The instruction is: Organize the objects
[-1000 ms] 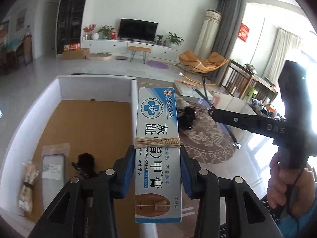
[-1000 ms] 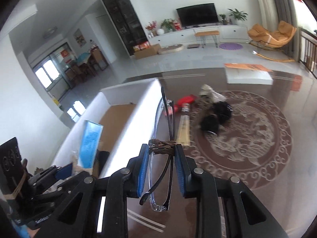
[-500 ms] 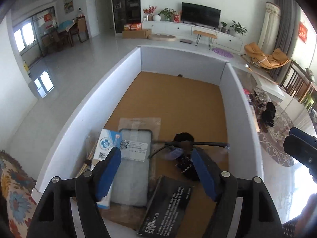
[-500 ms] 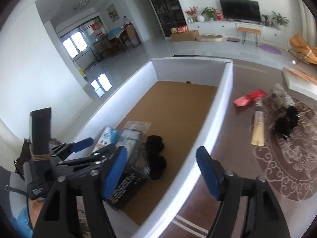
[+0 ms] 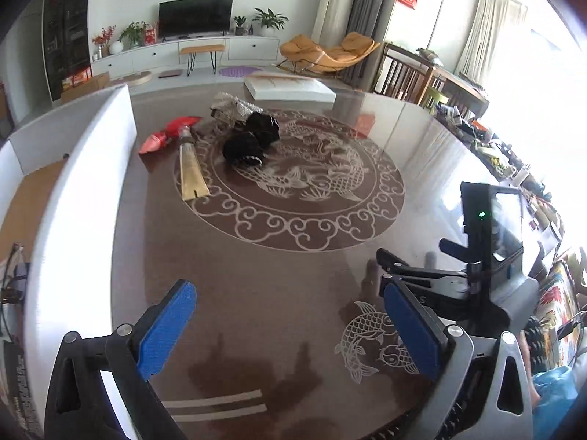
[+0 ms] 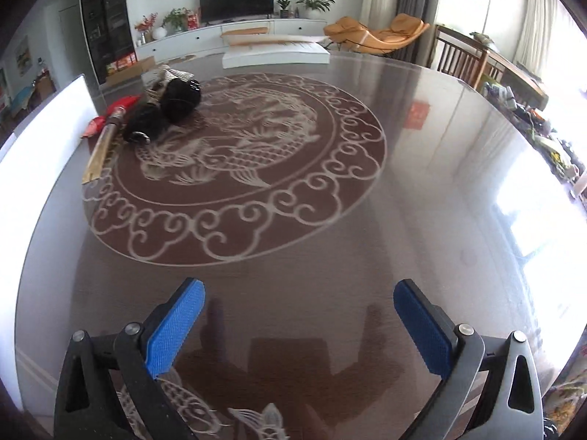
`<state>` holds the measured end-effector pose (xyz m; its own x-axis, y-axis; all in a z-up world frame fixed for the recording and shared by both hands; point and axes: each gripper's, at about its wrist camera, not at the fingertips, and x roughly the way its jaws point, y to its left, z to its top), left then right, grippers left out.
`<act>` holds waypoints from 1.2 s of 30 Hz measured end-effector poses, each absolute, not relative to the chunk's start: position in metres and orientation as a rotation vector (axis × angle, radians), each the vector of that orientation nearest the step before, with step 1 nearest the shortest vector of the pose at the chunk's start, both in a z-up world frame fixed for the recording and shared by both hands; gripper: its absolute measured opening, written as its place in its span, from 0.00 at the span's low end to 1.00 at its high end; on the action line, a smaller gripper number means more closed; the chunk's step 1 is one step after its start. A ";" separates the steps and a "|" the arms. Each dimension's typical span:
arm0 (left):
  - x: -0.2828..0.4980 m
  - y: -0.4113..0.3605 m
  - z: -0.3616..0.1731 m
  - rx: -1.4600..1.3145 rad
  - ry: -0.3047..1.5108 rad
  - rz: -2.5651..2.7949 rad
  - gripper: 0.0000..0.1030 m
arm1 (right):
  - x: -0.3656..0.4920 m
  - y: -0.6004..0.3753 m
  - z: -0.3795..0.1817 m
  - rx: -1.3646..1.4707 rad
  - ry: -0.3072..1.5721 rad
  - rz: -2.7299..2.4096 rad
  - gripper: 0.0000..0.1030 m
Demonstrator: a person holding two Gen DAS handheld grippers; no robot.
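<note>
Two grippers, left [image 5: 286, 326] and right [image 6: 301, 330], jaws just opened wide, empty; two black bundles [image 5: 251, 139] far left on table [image 5: 293, 275].

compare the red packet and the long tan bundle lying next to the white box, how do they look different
The red packet is bright red, short and crumpled; the long tan bundle is pale straw colour, slim and straight. The red packet lies nearer the white box, while the long tan bundle stretches out onto the round pattern. The long tan bundle has a darker band at its far end; the red packet shows none. Both lie flat on the brown table, untouched.
</note>
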<state>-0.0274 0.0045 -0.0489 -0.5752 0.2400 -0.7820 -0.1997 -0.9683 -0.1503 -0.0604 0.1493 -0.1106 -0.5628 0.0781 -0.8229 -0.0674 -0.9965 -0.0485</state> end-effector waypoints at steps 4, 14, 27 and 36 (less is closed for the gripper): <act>-0.055 0.019 -0.097 -1.351 -0.023 2.615 1.00 | -0.059 0.167 -0.113 -1.413 0.052 2.706 1.00; -0.081 0.014 -0.115 -1.422 0.066 2.718 1.00 | -0.070 0.165 -0.118 -1.416 0.045 2.709 1.00; -0.081 0.012 -0.117 -1.421 0.063 2.721 1.00 | -0.068 0.163 -0.118 -1.410 0.050 2.706 1.00; -0.081 0.012 -0.117 -1.420 0.063 2.721 1.00 | -0.068 0.163 -0.118 -1.410 0.050 2.706 1.00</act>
<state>-0.0813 0.0124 -0.1169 -0.5700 0.0445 -0.8205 -0.0826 -0.9966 0.0034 -0.0679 0.1630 -0.1182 -0.5699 0.0642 -0.8192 -0.0947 -0.9954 -0.0121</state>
